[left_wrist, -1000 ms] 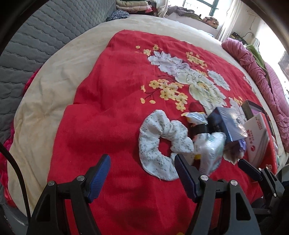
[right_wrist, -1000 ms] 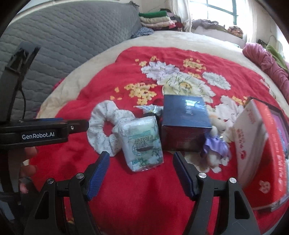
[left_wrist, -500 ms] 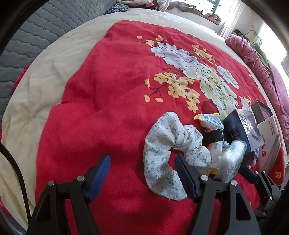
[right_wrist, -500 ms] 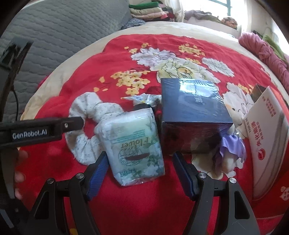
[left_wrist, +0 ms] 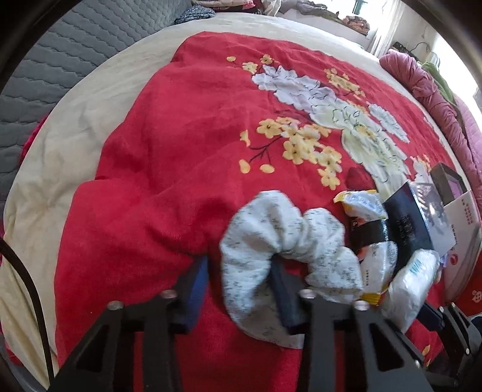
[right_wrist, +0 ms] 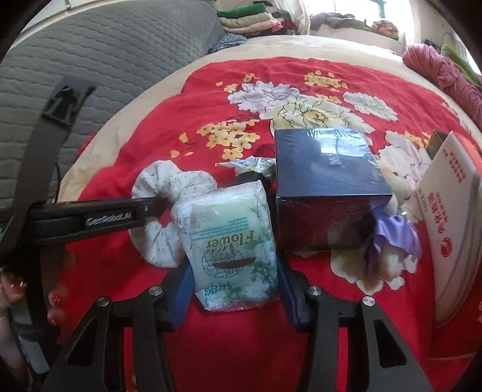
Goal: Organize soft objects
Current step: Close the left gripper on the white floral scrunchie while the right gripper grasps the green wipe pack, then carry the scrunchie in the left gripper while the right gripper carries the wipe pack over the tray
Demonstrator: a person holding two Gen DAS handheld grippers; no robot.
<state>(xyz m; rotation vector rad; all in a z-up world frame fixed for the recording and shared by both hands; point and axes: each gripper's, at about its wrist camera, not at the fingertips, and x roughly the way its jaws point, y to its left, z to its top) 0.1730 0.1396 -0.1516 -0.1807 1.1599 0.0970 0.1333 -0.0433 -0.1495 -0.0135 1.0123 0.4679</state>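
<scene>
Red floral blanket (right_wrist: 186, 120) bears a tissue pack (right_wrist: 232, 241) labelled "Flower".

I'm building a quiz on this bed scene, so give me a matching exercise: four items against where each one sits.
Things:
1. scrunchie
2. tissue pack
3. dark blue box
4. folded clothes

Places:
a. stacked far behind the bed
b. between the right gripper's fingers
c. around one finger of the left gripper
d. standing beside the tissue pack

Pairs: 1-c, 2-b, 3-d, 4-a
</scene>
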